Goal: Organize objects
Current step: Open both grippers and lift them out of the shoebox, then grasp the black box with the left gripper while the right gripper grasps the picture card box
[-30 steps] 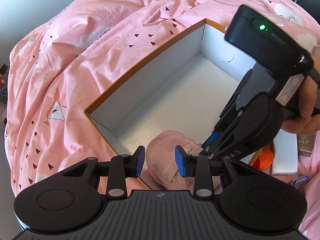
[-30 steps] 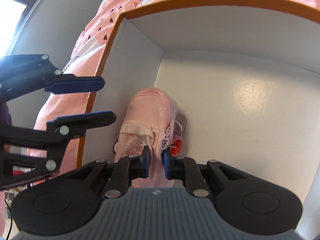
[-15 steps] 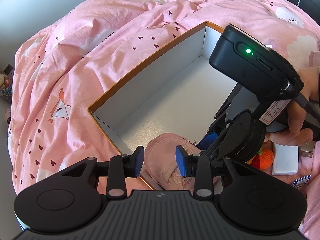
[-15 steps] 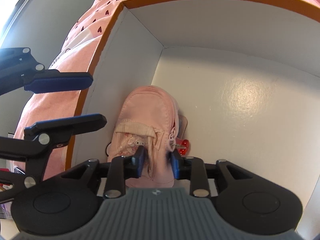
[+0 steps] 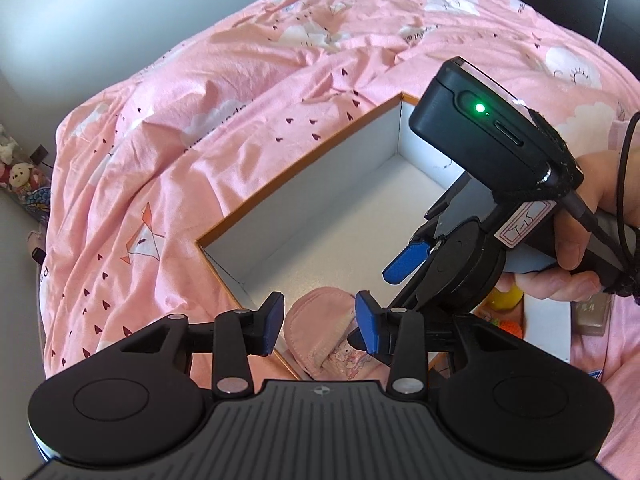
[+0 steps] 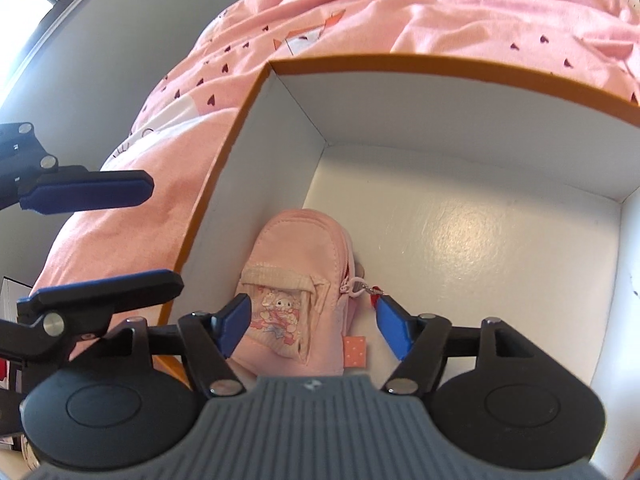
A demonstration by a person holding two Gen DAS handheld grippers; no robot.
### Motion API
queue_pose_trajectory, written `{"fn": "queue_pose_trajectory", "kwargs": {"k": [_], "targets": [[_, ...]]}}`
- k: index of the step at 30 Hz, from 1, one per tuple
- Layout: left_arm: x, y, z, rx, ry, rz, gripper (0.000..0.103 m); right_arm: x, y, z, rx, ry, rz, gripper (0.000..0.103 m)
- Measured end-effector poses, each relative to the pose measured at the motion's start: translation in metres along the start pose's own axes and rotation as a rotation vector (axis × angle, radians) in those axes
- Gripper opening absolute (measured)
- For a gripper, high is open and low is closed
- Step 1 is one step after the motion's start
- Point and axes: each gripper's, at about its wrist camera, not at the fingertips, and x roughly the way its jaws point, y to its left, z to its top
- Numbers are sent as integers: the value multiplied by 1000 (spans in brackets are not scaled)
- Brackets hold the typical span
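A small pink backpack-shaped pouch (image 6: 298, 280) lies in the near left corner of a white box with an orange rim (image 6: 440, 66). My right gripper (image 6: 314, 326) is open above the pouch, its blue fingers apart on either side and not touching it. In the left wrist view the pouch (image 5: 320, 322) shows in the box's (image 5: 296, 184) near corner. My left gripper (image 5: 320, 324) is open and empty, held over the box's near rim. The right gripper (image 5: 404, 266) hangs over the box at the right.
The box rests on a pink patterned bed cover (image 5: 240, 100). To the right of the box lie a white box (image 5: 548, 328), an orange knitted toy (image 5: 510, 326) and a yellow object (image 5: 506, 300). Soft toys (image 5: 16, 172) sit at the far left by the wall.
My right gripper was shut on the pouch; it has opened, let it go and lifted back. The pouch stays in the box corner. The left gripper has risen slightly.
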Motion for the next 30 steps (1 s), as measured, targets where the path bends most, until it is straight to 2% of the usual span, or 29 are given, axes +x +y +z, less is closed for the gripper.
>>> {"fn": "queue_pose_trajectory", "kwargs": {"k": [7, 15, 19, 21, 23, 30], "targets": [[-31, -15, -7, -23, -60, 15, 49, -42, 7, -18, -49, -89, -23, 72], [-62, -37, -25, -86, -142, 40, 50, -101, 11, -65, -116, -258, -69, 78], [-68, -45, -38, -181, -156, 98, 50, -124, 6, -99, -110, -370, -102, 79], [-70, -47, -46, -249, -150, 102, 50, -131, -1, -117, -83, -412, -119, 79], [-71, -48, -57, -334, -147, 93, 50, -134, -8, -135, -65, -414, -123, 79], [-49, -70, -103, -480, -90, 24, 50, -129, -27, -186, 31, -366, -125, 76]]}}
